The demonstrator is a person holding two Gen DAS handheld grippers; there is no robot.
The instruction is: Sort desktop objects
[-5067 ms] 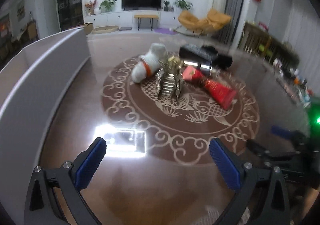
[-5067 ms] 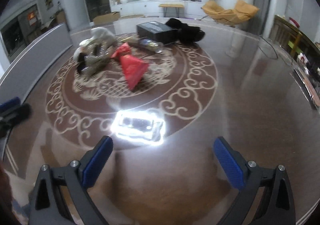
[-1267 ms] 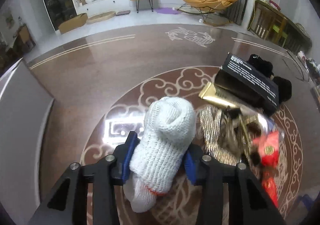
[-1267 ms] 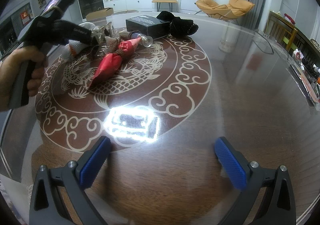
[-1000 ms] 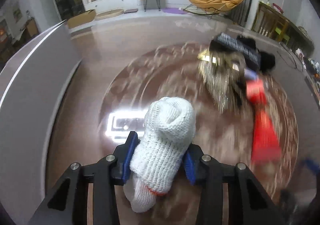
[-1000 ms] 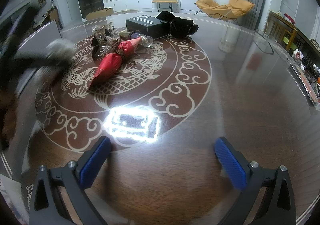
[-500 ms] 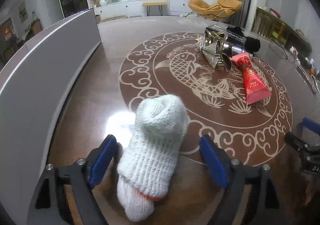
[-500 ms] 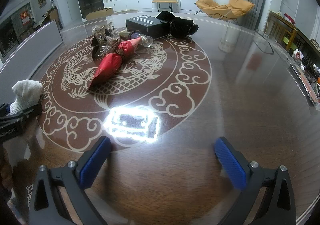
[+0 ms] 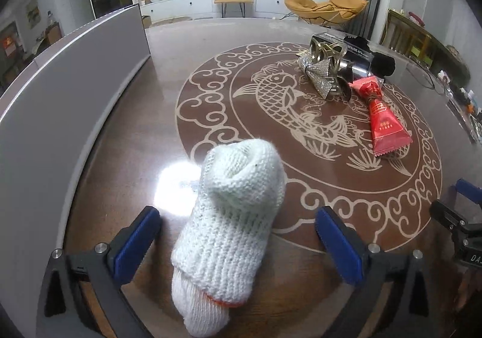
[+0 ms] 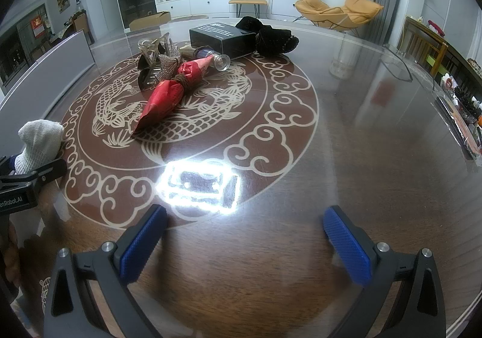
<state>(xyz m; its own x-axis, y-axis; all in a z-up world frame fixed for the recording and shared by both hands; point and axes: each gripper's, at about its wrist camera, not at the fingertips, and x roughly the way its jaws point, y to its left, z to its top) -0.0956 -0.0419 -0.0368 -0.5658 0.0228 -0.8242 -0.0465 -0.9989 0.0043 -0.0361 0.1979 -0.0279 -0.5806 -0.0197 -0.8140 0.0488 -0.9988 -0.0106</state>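
Beside the grey box (image 9: 69, 91), the left gripper (image 9: 238, 232) gapes wide around a freed white sock (image 9: 235, 217), while shoe (image 9: 323, 73), red packet (image 9: 382, 118) and black box (image 10: 224, 37) apparently await sorting; the right gripper (image 10: 244, 235) stands wide, empty.

Ahead of my right hand-held gripper (image 10: 244, 240) the counter (image 10: 376, 133) lies bare. My left hand-held gripper (image 9: 238, 231) has the white knit roll (image 9: 232, 223) between its spread fingers, a grey panel (image 9: 69, 91) walling its left. Red packet (image 10: 168, 94), glittery shoe (image 9: 323, 76) and black box (image 10: 223, 34) crowd the far centre.
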